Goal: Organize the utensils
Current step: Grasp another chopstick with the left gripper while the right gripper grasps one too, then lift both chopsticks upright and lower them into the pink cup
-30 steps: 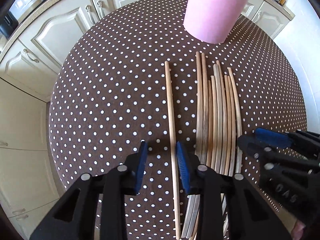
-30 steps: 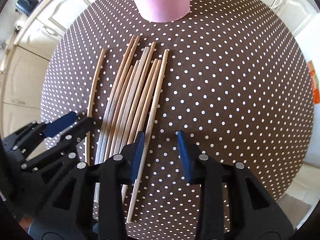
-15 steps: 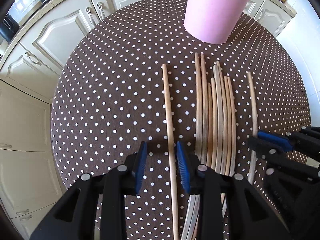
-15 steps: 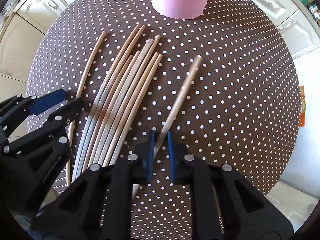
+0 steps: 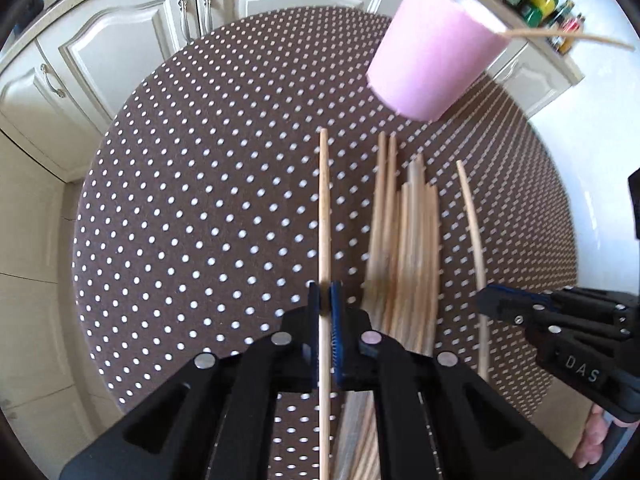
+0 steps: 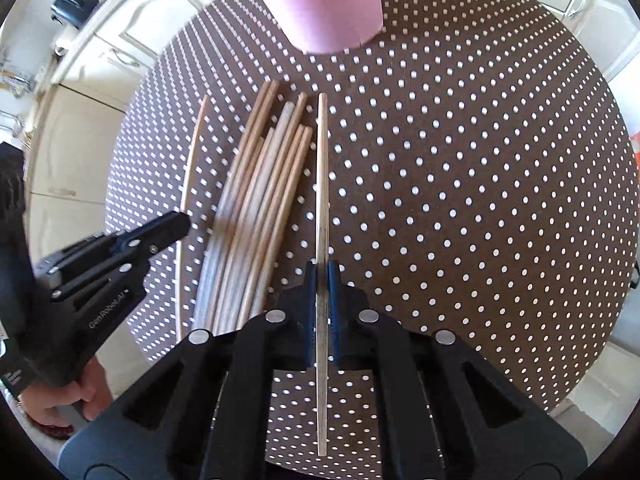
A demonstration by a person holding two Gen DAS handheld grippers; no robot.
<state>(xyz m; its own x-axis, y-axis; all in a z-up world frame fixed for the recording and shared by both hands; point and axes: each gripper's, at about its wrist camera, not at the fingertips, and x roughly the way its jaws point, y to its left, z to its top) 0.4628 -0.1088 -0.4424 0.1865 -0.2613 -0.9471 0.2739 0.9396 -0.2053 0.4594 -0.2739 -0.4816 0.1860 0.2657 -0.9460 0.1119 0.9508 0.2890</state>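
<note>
I've got both black two-finger tongs, left (image 5: 325,298) and right (image 6: 321,276), each pinched on one long wooden chopstick (image 5: 324,208) (image 6: 322,184) near its back end, so either could probably swing and miss the tall pink cup (image 5: 430,62) by the table's far edge.

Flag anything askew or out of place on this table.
Nothing looks damaged or spilled. One oddity: a chopstick in the pink cup leans far out over its rim, nearly flat. The loose pile lies roughly parallel.
</note>
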